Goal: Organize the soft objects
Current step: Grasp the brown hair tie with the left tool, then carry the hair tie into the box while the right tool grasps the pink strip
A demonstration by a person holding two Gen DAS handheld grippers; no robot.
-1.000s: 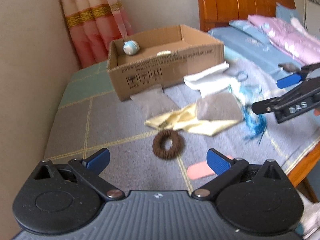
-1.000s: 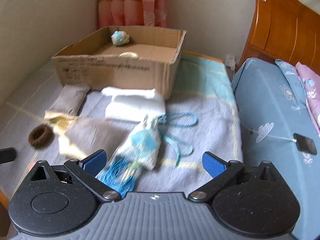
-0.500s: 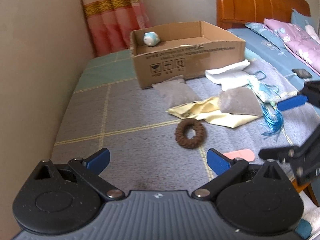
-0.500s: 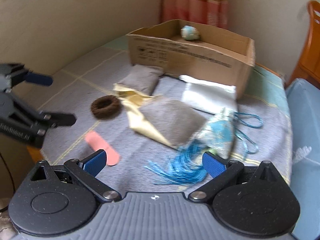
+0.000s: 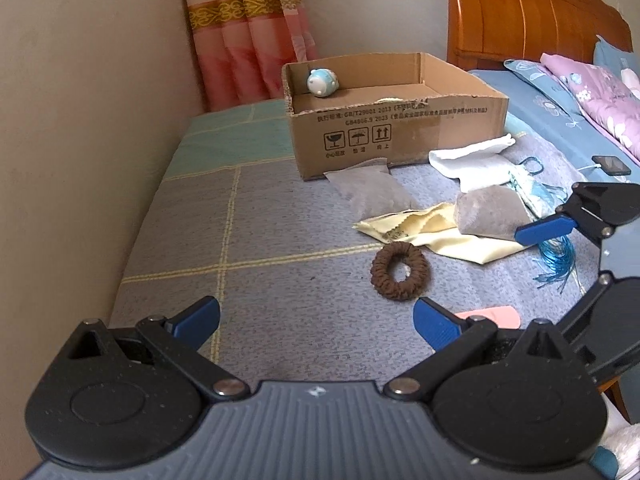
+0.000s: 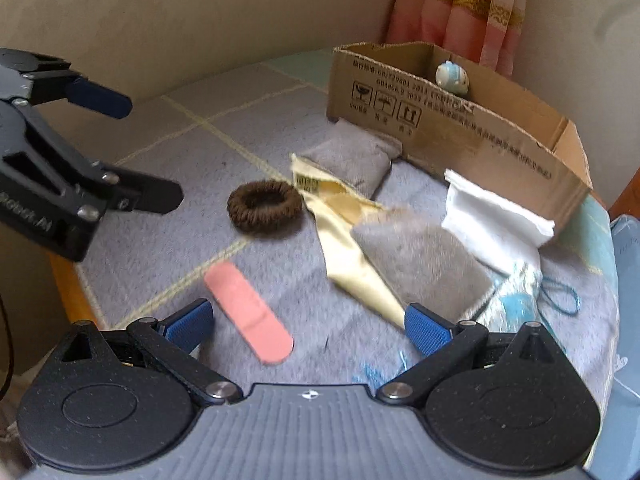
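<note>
A cardboard box (image 5: 400, 128) stands on the grey checked blanket, with a small blue-white plush (image 5: 322, 82) in its far corner. In front lie a brown scrunchie (image 5: 399, 270), a yellow cloth (image 5: 436, 232), two grey pouches (image 5: 370, 192) (image 5: 490, 212), a white cloth (image 5: 472, 162), a blue tasselled pouch (image 5: 536, 196) and a pink plaster (image 6: 248, 312). My left gripper (image 5: 316, 318) is open and empty, short of the scrunchie. My right gripper (image 6: 308, 326) is open and empty, over the plaster. Each gripper shows in the other's view.
A beige wall (image 5: 80, 120) runs along the left. A striped curtain (image 5: 248, 32) hangs behind the box. A wooden headboard (image 5: 520, 12), blue bedding and a phone on a cable (image 5: 610, 165) are at the right. The bench's wooden edge (image 6: 68, 284) is near.
Both grippers have pulled back and swung left. The right gripper has left the tasselled pouch and is now over the pink plaster. The objects have not moved.
</note>
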